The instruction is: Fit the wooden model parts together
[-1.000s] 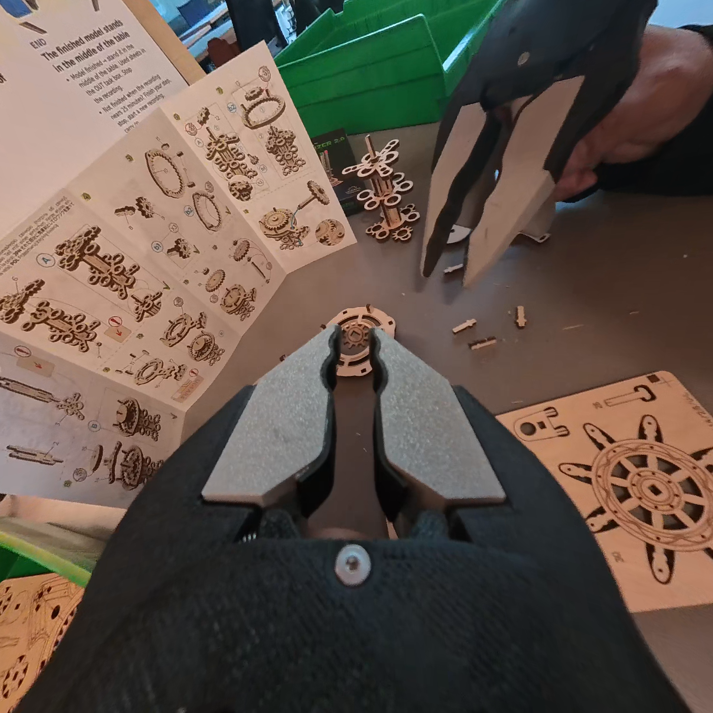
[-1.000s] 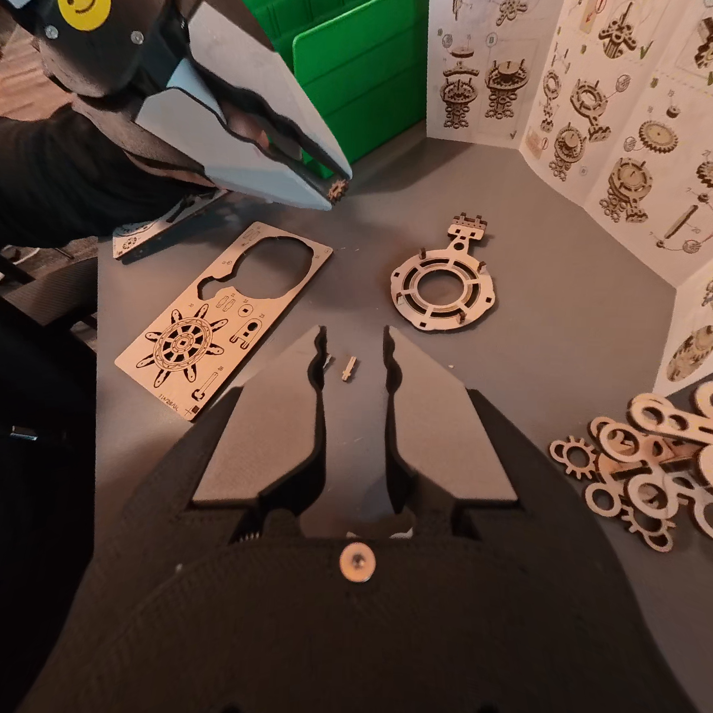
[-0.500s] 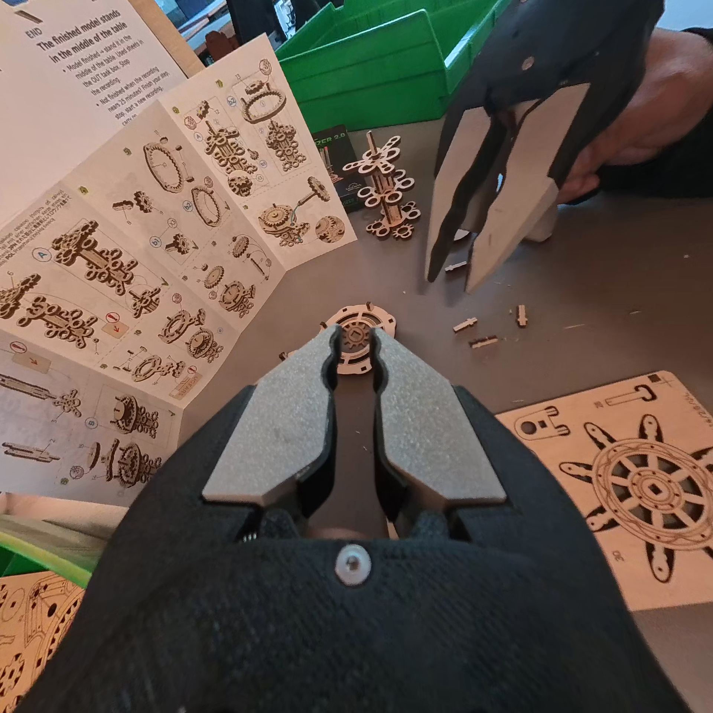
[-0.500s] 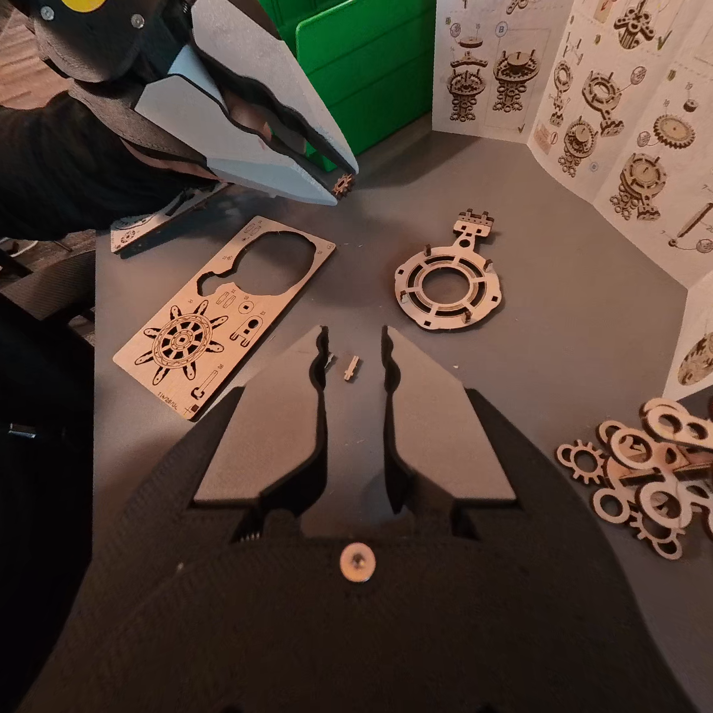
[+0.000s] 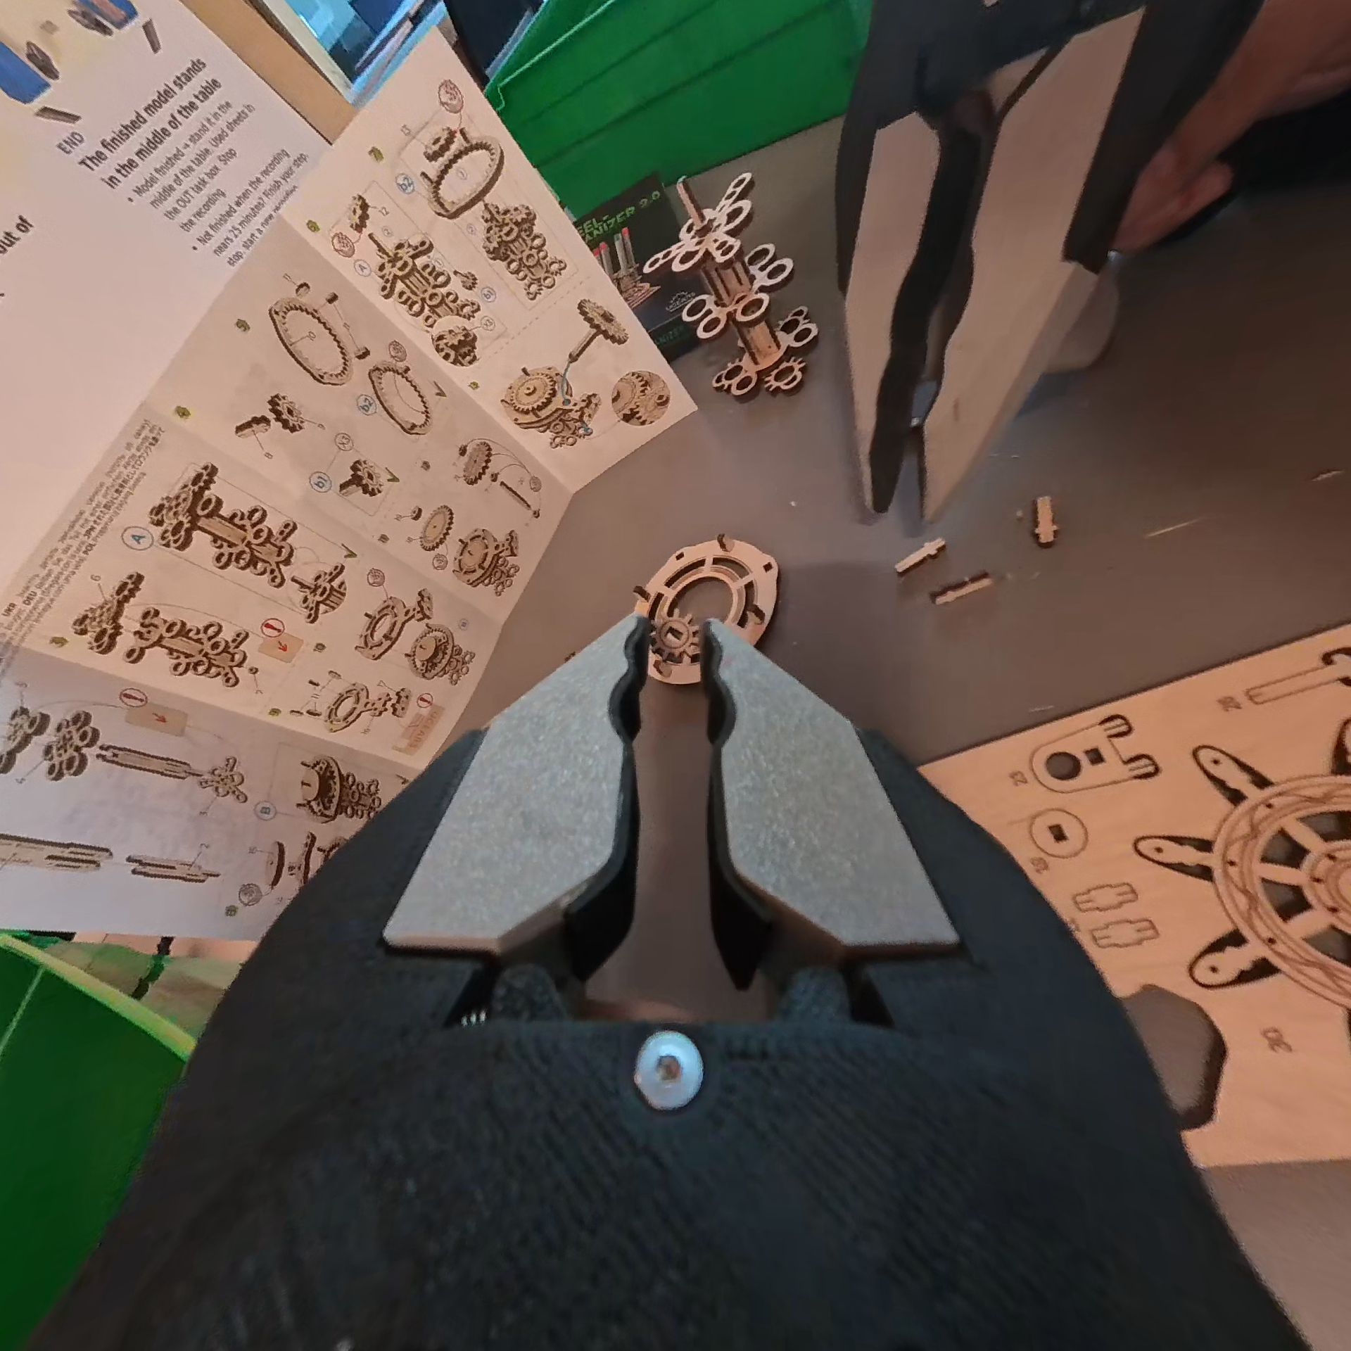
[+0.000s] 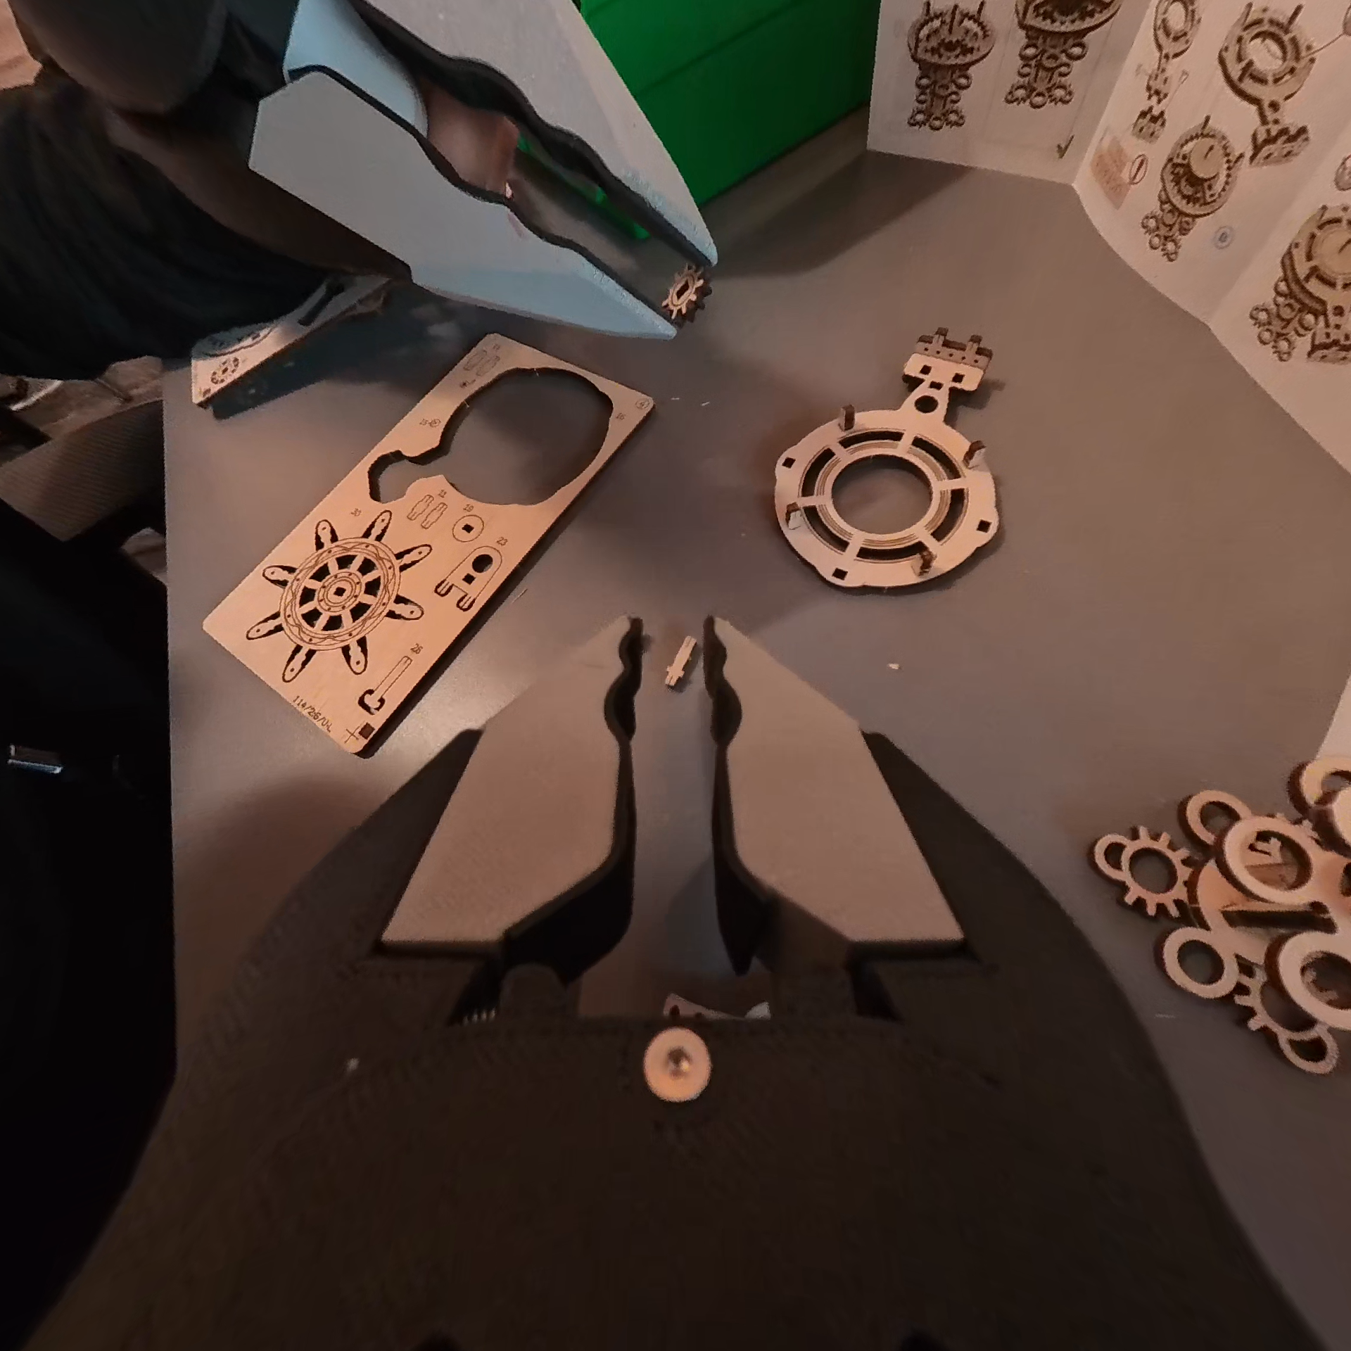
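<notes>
Assembly partly done: left gripper (image 5: pixel 671 643) clamps a small gear (image 6: pixel 683 294) above the unfinished ring base (image 6: pixel 884 504), while right gripper (image 6: pixel 672 643) hovers parted, empty, over a loose peg (image 6: pixel 680 660).

Folded instruction sheet (image 5: pixel 307 468) stood on grey tabletop (image 5: pixel 1140 409); green bins (image 5: pixel 672 80) and dark box (image 5: pixel 643 270) behind.

Grey bench (image 6: pixel 1096 658); pale tan wooden sheet (image 6: pixel 409 555) left of the right jaws, dark-etched with a spoked wheel pattern; pale ring plate (image 6: pixel 888 504) beyond them, dark-edged; green bin (image 5: pixel 680 80) far beyond the left jaws; white leaflet (image 5: pixel 292 475) with brown diagrams.
</notes>
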Tool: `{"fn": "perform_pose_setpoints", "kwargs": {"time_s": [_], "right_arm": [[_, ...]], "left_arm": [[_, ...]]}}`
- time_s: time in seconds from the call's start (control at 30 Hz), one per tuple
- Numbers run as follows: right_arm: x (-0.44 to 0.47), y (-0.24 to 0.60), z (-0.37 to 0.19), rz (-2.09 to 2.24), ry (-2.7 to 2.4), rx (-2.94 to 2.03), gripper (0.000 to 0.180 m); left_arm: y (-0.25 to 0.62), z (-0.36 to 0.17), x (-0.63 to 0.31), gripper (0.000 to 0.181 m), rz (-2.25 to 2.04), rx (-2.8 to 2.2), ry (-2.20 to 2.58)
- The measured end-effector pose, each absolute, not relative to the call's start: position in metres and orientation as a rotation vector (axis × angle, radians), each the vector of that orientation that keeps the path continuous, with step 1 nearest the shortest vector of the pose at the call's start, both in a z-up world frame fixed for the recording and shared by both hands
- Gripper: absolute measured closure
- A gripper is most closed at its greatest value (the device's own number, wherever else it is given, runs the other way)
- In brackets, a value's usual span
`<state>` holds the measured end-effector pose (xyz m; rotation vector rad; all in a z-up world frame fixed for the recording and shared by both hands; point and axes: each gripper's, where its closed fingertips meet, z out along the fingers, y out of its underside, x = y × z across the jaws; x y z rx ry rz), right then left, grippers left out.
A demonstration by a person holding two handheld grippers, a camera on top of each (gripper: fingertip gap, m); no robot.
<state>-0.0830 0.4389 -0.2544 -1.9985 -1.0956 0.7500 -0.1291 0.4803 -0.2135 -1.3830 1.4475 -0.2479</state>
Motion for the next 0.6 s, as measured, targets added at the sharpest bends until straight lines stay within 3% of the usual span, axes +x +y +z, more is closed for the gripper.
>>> {"fn": "perform_pose_setpoints", "kwargs": {"time_s": [0.6], "right_arm": [[-0.079,0.438,-0.278,0.595,-1.187,-2.087,0.172]], "left_arm": [[0.475,-0.209,-0.127,0.172,-0.457,-1.453,1.398]]}}
